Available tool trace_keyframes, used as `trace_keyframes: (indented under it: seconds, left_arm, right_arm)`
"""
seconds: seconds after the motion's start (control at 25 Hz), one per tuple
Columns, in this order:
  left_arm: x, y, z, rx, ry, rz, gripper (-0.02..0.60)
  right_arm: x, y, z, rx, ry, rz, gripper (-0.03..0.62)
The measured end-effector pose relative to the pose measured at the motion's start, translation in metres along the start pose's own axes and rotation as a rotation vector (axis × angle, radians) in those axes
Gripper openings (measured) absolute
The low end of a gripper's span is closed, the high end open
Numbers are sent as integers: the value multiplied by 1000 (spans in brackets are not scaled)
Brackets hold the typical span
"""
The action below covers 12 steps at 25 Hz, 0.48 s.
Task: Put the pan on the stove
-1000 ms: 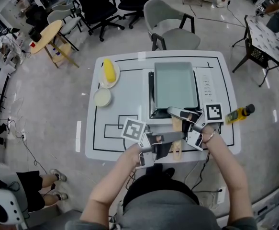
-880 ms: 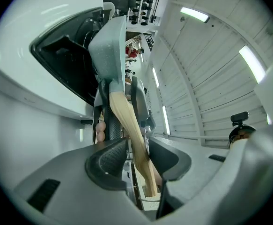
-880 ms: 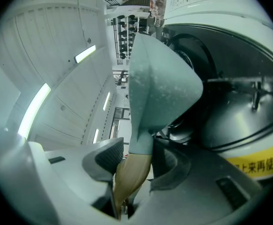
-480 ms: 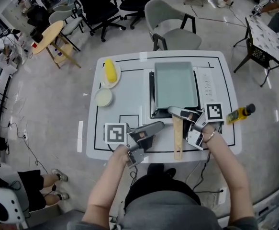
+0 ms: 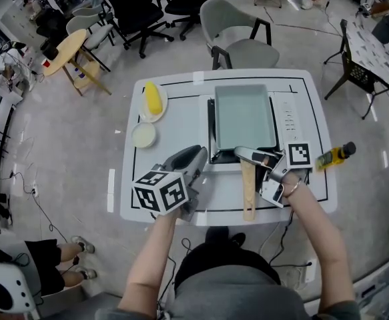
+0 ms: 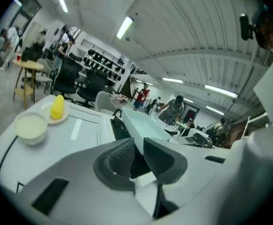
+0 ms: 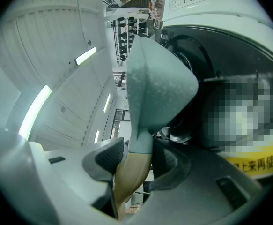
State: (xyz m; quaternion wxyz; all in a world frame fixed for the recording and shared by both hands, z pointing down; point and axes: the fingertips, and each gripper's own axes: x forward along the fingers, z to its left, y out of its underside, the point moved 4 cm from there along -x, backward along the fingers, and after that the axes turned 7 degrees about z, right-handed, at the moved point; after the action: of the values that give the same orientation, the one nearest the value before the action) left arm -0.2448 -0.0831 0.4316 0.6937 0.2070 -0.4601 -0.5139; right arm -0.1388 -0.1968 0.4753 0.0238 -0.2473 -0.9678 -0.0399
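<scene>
A pale green rectangular pan [image 5: 244, 117] sits on the black stove [image 5: 211, 131] at the middle of the white table. Its wooden handle [image 5: 247, 191] points toward me. My right gripper [image 5: 249, 159] is shut on that handle close to the pan; in the right gripper view the handle [image 7: 129, 177] fills the gap between the pads and the pan [image 7: 155, 78] rises ahead. My left gripper [image 5: 193, 157] hovers left of the stove, apart from the handle. Its jaws are closing with nothing between them, and a narrow gap still shows at the left gripper [image 6: 137, 157].
A yellow corn cob on a plate [image 5: 153, 99] and a white bowl [image 5: 143, 135] stand at the table's left. A yellow bottle [image 5: 333, 157] lies at the right edge. The stove's control strip [image 5: 287, 115] runs right of the pan. A grey chair [image 5: 237, 42] stands beyond the table.
My left gripper has left the wooden handle and swung left and forward to beside the stove. The right gripper and the pan have not moved.
</scene>
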Motion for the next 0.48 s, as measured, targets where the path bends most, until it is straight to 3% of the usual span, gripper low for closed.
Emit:
trace_keyframes:
  seconds: [0.16, 0.48]
  left_arm:
    - [1, -9, -1, 92, -93, -40, 23]
    - [3, -13, -3, 81, -80, -55, 8]
  right_arm:
    - [-1, -1, 0, -1, -3, -1, 173]
    - [0, -1, 1, 0, -24, 9, 176]
